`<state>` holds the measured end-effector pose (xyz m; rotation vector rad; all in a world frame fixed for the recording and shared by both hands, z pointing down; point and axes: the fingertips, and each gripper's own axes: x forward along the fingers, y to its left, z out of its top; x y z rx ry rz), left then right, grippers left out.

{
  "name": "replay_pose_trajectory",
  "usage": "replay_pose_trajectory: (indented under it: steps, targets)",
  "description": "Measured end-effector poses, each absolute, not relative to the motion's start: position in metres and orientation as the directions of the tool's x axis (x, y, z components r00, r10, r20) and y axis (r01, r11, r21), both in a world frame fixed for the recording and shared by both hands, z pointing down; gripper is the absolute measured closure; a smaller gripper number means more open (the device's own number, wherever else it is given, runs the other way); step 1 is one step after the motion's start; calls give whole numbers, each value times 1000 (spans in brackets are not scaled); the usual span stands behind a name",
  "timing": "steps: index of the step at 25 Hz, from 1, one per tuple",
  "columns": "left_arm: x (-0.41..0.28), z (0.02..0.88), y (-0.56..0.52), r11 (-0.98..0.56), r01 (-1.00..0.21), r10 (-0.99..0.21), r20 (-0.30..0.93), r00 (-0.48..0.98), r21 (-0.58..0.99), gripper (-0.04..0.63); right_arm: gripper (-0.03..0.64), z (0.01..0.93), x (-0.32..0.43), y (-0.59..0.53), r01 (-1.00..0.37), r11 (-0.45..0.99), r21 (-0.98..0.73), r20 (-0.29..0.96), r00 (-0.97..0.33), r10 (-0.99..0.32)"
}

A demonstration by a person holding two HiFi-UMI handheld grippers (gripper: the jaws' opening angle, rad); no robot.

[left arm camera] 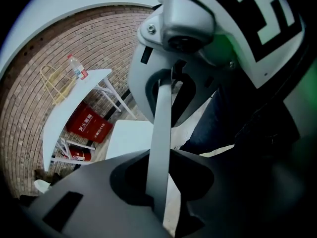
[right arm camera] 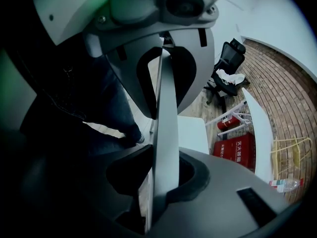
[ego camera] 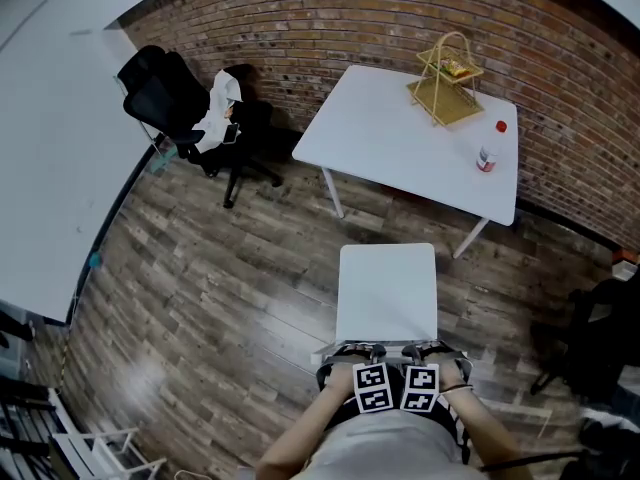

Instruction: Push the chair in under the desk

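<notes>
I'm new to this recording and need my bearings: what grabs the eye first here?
A white flat-seated chair stands at bottom centre, its backrest's top edge clamped by the left claw and right claw side by side. Ahead, a white rectangular desk by the brick wall carries a yellow wire tiered basket. A black office chair draped with white cloth sits far left.

The place looks like an office workroom. A red-brown brick wall (ego camera: 300, 18) backs a grey-brown wood-plank floor (ego camera: 230, 288). On it stand a white rectangular desk on thin legs (ego camera: 400, 153), a plain white square-seated chair (ego camera: 388, 288) and a black swivel office chair (ego camera: 160, 98). A red fire-extinguisher box (left arm camera: 89, 124) sits by the bricks.
</notes>
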<state>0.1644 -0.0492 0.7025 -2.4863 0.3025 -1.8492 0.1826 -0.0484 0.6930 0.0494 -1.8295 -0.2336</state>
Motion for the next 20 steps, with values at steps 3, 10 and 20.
replay_pose_trajectory:
  steps: [3,10,20]
  targets:
    - [161,702,-52,-983,-140,-158,947,280,-122,503,525,692,179,-51,83,982,171,952,-269,-143]
    - [165,703,-64,-986,-156,-107,951,291,-63,503,529,692,183,-65,81,986,147,957,-264,-121]
    - [164,700,-122,-982,-164,-138,949,285,-94,503,528,690,183,-122,99,979,179,951,-273,-146]
